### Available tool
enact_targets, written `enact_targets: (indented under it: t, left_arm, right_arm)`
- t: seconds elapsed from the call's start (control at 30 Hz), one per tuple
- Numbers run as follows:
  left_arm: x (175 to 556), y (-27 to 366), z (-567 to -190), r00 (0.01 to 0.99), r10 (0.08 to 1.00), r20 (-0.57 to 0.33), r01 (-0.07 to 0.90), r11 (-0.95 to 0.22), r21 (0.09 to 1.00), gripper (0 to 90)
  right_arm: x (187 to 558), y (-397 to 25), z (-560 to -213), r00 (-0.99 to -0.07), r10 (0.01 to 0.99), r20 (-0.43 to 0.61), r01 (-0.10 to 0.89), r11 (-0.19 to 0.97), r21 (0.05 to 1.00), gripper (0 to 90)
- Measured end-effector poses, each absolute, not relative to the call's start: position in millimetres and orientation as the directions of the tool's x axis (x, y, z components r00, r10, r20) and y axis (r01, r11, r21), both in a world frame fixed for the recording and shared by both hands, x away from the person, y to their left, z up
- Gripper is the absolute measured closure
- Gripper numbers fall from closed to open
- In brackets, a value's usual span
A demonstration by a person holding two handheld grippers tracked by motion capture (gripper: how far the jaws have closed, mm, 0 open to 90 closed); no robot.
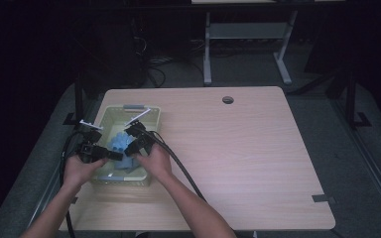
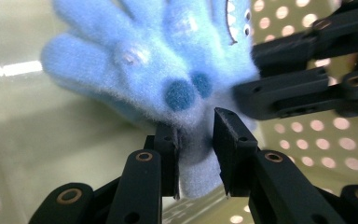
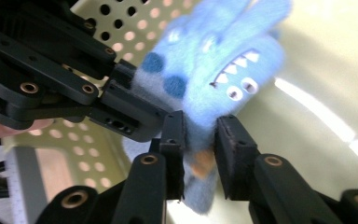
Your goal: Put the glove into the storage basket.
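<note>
A fuzzy light-blue glove (image 1: pixel 119 142) with dark-blue spots and a toothy monster face hangs inside a pale perforated basket (image 1: pixel 129 110) at the table's left. My left gripper (image 1: pixel 110 154) is shut on its cuff end. In the left gripper view the glove (image 2: pixel 168 56) spreads its fingers above the left gripper (image 2: pixel 196 128), and the right gripper (image 2: pixel 249 74) pinches it from the right. In the right gripper view my right gripper (image 3: pixel 200 126) is shut on the glove (image 3: pixel 214 60) just below the face, with the left gripper (image 3: pixel 130 93) close at the left.
The basket's dotted wall (image 2: pixel 298 135) stands close behind both grippers. More blue fabric (image 1: pixel 129 167) lies at the basket's near end. Black cables (image 1: pixel 178 166) trail across the table. A round hole (image 1: pixel 227 99) and a grey tape strip (image 1: pixel 322 199) mark the tabletop.
</note>
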State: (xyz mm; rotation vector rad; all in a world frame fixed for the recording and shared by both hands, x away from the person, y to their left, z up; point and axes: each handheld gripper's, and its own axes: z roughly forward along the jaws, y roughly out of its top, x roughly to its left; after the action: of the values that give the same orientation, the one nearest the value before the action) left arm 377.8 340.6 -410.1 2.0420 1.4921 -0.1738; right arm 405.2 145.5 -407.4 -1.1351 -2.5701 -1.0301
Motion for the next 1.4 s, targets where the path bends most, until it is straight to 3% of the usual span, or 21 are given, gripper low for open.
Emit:
enact_targets:
  t: [0.47,0.63,0.73,0.87,0.93,1.2,1.4]
  left_arm:
    - [384.1,328.2,-415.2,0.298,0.839,-0.455,0.943,-0.187,0.274,61.6]
    - [384.3,332.2,-405.6,0.297,0.853,-0.429,0.938,-0.176,0.299,59.5]
    - [384.3,337.9,-396.1,0.303,0.858,-0.414,0.930,-0.173,0.324,61.2]
    - [384.0,336.0,-391.8,0.315,0.865,-0.391,0.922,-0.182,0.342,72.6]
    - [386.1,332.1,-397.7,0.331,0.870,-0.366,0.925,-0.224,0.305,74.5]
    - [392.1,311.2,-415.4,0.357,0.875,-0.327,0.930,-0.299,0.214,75.2]
    - [391.6,313.4,-398.2,0.340,0.874,-0.347,0.926,-0.247,0.285,71.6]
  right_arm:
    - [405.7,129.4,-391.1,-0.707,0.598,0.377,0.688,0.460,0.561,71.4]
    - [404.3,122.3,-385.0,-0.704,0.591,0.393,0.690,0.440,0.574,71.6]
    - [403.8,116.0,-381.5,-0.701,0.590,0.402,0.692,0.422,0.586,71.6]
    - [402.8,107.4,-378.2,-0.697,0.584,0.416,0.694,0.403,0.596,71.6]
    - [401.7,103.4,-376.3,-0.695,0.584,0.419,0.695,0.397,0.600,71.6]
    - [397.4,87.2,-370.6,-0.696,0.572,0.435,0.690,0.364,0.625,71.8]
    - [396.8,73.2,-371.0,-0.679,0.565,0.470,0.708,0.331,0.624,70.1]
